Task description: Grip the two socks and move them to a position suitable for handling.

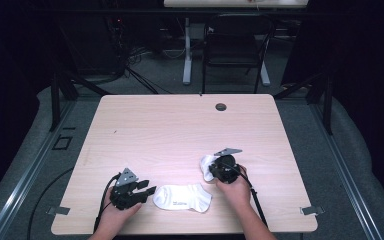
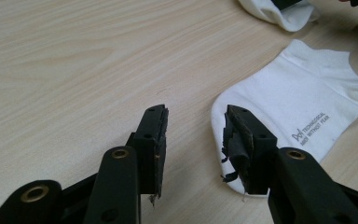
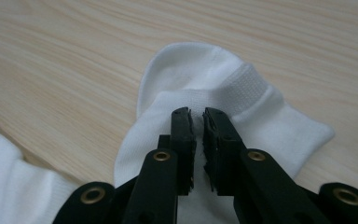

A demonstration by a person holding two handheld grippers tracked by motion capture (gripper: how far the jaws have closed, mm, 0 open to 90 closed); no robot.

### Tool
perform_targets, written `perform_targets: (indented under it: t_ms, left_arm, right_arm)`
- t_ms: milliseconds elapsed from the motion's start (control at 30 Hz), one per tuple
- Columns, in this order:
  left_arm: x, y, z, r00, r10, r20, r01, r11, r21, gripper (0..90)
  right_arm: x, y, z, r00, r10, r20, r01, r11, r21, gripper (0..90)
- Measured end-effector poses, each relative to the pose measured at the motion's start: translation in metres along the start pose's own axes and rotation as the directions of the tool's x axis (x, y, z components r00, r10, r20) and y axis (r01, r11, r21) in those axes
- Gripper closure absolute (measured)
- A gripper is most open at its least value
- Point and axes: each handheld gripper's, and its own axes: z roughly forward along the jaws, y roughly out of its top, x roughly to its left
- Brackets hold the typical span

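Observation:
Two white ankle socks are on the wooden table (image 1: 180,125). One sock (image 1: 182,198) (image 2: 298,107), with small grey print, lies flat near the front edge. My left gripper (image 1: 149,191) (image 2: 196,123) is open just left of its toe, and the right jaw overlaps the toe's edge. The second sock (image 1: 207,164) (image 3: 242,88) lies crumpled to the right, also in the left gripper view (image 2: 279,11). My right gripper (image 1: 215,170) (image 3: 196,116) points down onto it, jaws nearly together, pinching a fold of fabric near the ribbed cuff. The flat sock (image 3: 9,186) shows at the lower left.
A dark round grommet (image 1: 221,106) sits near the table's far edge. A black chair (image 1: 235,45) and a white desk leg (image 1: 187,50) stand beyond the table. Metal clips (image 1: 59,210) (image 1: 310,210) mark the front corners.

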Motion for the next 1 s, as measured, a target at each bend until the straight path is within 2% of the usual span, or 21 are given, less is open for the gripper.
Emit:
perform_targets:
  t_ms: [133, 233, 400, 467, 533, 567, 667, 800, 1000]
  left_arm:
    - [0.001, 0.0, 0.001, 0.9999, -0.01, -0.003, 0.01, 0.9999, -0.003, 58.7]
    - [0.003, 0.0, 0.0, 0.9999, -0.011, -0.005, 0.011, 0.9999, -0.002, 58.7]
    - [0.006, 0.0, -0.002, 0.9999, -0.011, -0.008, 0.01, 0.9999, -0.004, 58.7]
    - [0.006, 0.0, -0.002, 0.9999, -0.011, -0.008, 0.011, 0.9999, -0.004, 58.7]
    - [0.007, 0.001, -0.002, 0.9999, -0.008, -0.01, 0.008, 1.0, -0.004, 58.7]
    - [0.008, 0.001, -0.002, 0.9999, -0.01, -0.012, 0.009, 0.9999, -0.005, 58.7]
    - [0.009, 0.0, -0.002, 0.9997, -0.011, -0.02, 0.011, 0.9999, -0.006, 58.5]
    - [0.011, 0.0, -0.002, 0.9996, -0.021, -0.021, 0.021, 0.9997, -0.009, 58.5]
    - [0.012, 0.001, -0.003, 0.9991, -0.026, -0.033, 0.026, 0.9996, -0.012, 57.8]
  right_arm:
    - [0.021, 0.012, 0.013, 0.9976, -0.062, -0.033, 0.062, 0.998, 0.014, 82.4]
    - [0.035, 0.019, 0.023, 0.9948, -0.081, -0.061, 0.082, 0.997, 0.007, 82.6]
    - [0.057, 0.028, 0.033, 0.9836, -0.144, -0.108, 0.148, 0.989, 0.024, 82.7]
    - [0.067, 0.03, 0.038, 0.9805, -0.153, -0.123, 0.156, 0.988, 0.013, 82.7]
    - [0.074, 0.032, 0.04, 0.9749, -0.181, -0.13, 0.185, 0.983, 0.02, 82.6]
    - [0.075, 0.034, 0.04, 0.9688, -0.209, -0.133, 0.216, 0.976, 0.034, 82.5]
    - [0.081, 0.035, 0.042, 0.9662, -0.218, -0.138, 0.224, 0.974, 0.032, 82.3]
    - [0.082, 0.035, 0.041, 0.968, -0.209, -0.139, 0.214, 0.977, 0.021, 81.1]
    - [0.082, 0.04, 0.028, 0.9732, -0.175, -0.15, 0.173, 0.985, -0.026, 76.6]
